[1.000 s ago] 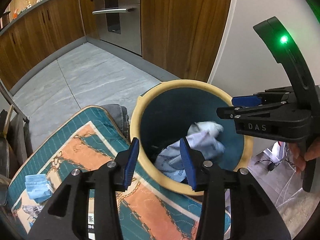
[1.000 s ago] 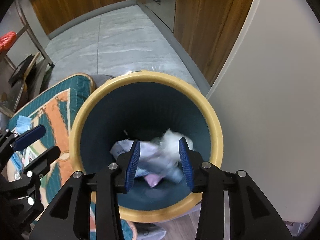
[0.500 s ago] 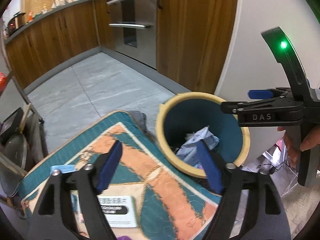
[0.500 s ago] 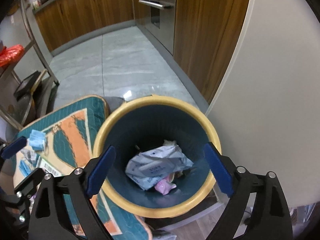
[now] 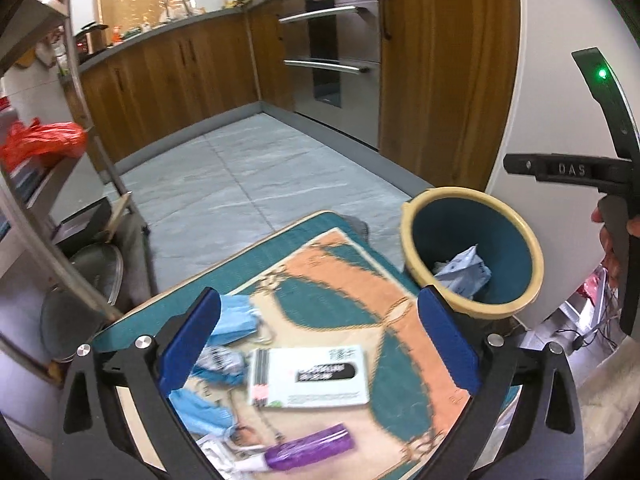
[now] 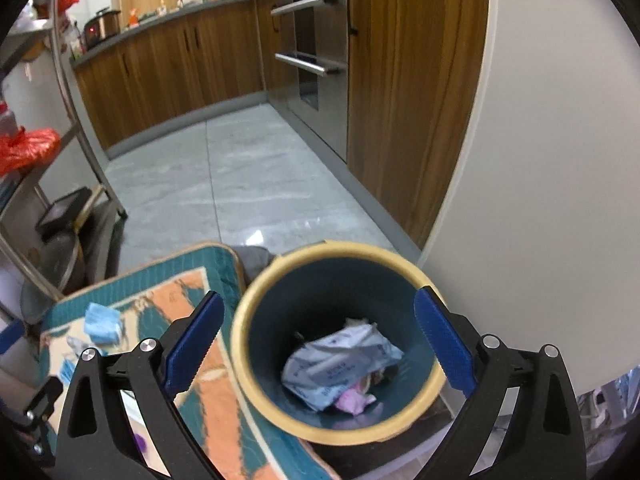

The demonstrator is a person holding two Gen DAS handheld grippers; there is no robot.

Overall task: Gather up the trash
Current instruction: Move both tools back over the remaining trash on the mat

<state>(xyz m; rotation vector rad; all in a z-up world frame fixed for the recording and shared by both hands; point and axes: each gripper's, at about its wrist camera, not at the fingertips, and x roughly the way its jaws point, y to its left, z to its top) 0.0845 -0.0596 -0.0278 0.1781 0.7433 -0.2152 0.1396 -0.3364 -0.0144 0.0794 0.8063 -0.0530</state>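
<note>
A teal bin with a yellow rim stands beside a teal and orange mat. A crumpled pale wrapper lies inside it. On the mat lie blue face masks, a white card package and a purple wrapper. My left gripper is open and empty above the mat. My right gripper is open and empty above the bin; its body shows in the left wrist view.
Wooden kitchen cabinets and a steel oven line the far side of the grey tiled floor. A white wall stands right of the bin. A metal rack with pans and a red bag is at left.
Both grippers opened wide and pulled up and back from the bin. The wrapper now lies still in the bin. The left view swung to the trash on the mat.
</note>
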